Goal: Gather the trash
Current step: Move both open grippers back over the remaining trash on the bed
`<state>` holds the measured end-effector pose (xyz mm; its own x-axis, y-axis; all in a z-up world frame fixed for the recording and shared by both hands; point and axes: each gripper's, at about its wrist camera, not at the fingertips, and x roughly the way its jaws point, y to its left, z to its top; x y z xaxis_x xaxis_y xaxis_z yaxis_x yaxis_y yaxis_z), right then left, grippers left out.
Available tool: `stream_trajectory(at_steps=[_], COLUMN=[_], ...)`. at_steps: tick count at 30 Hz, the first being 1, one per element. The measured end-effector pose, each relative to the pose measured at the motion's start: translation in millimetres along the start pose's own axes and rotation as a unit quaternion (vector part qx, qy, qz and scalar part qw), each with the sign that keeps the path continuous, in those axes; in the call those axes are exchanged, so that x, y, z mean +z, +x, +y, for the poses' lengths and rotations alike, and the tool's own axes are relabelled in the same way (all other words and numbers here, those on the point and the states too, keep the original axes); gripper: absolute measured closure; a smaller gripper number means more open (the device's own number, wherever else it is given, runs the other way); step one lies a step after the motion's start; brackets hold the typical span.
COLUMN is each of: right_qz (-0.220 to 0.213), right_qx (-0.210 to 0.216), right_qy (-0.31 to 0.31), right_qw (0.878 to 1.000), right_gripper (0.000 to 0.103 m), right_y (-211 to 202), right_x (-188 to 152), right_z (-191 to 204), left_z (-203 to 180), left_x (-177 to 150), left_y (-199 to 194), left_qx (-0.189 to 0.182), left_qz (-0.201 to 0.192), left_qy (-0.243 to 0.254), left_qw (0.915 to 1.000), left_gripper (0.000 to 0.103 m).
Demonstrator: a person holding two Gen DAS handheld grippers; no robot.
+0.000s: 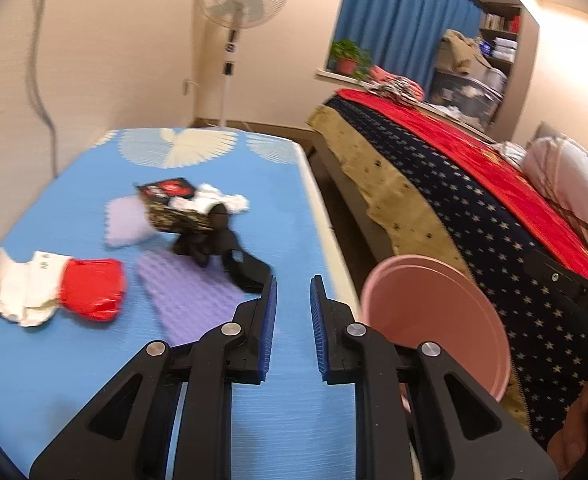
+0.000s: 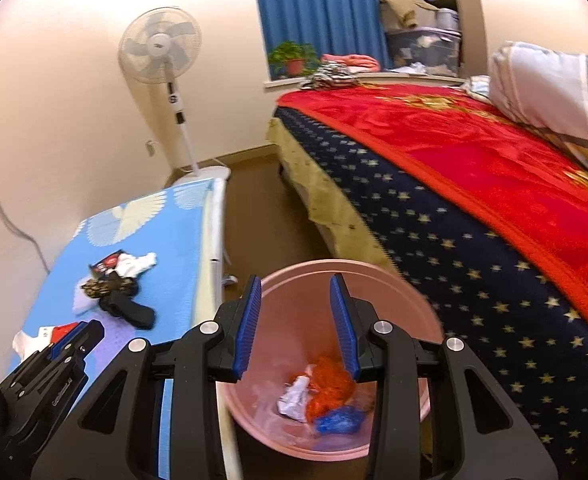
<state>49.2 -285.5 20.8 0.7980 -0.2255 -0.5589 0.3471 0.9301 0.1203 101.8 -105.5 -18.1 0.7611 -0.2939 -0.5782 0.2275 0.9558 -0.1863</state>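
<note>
The bed (image 2: 474,208) fills the right of the right wrist view; the blue table (image 1: 54,352) fills the lower left of the left wrist view. A pink bin (image 2: 426,320) at bottom centre holds 3 crumpled scraps (image 2: 326,396). The right gripper (image 2: 296,328) hangs above it, jaws partly apart, empty. The left gripper (image 1: 293,332), narrowly parted, holds nothing. A red-and-white wrapper (image 1: 54,290) lies left, a black rag (image 1: 230,252) centre.

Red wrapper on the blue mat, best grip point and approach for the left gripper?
Take the red wrapper at its bunched middle, coming down from above. It lies flat and crumpled on the blue mat, its left edge against white paper, so a side approach would likely snag both. The left gripper looks open and empty.
</note>
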Motion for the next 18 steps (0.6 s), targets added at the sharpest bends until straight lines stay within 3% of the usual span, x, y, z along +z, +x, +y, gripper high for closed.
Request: stream_trajectory(at_steps=[9, 18], right_qz=[0.005, 0.016], right_qx=[0.054, 0.110], right_qy=[-0.021, -0.047], right_qw=[0.998, 0.993], right_gripper=[0.066, 0.066], right_y=[16.3, 34.9], right_x=[-7.0, -15.9], right_z=[52.3, 106.0], left_z=[56.0, 102.2], left_x=[1.3, -0.9], left_y=[-10.7, -17.3], left_qx=[0.070, 0.135], left_qz=[-0.015, -0.028], left_qy=[-0.038, -0.073], left_qw=[0.9967, 0.9877], left_gripper=[0.085, 0.085])
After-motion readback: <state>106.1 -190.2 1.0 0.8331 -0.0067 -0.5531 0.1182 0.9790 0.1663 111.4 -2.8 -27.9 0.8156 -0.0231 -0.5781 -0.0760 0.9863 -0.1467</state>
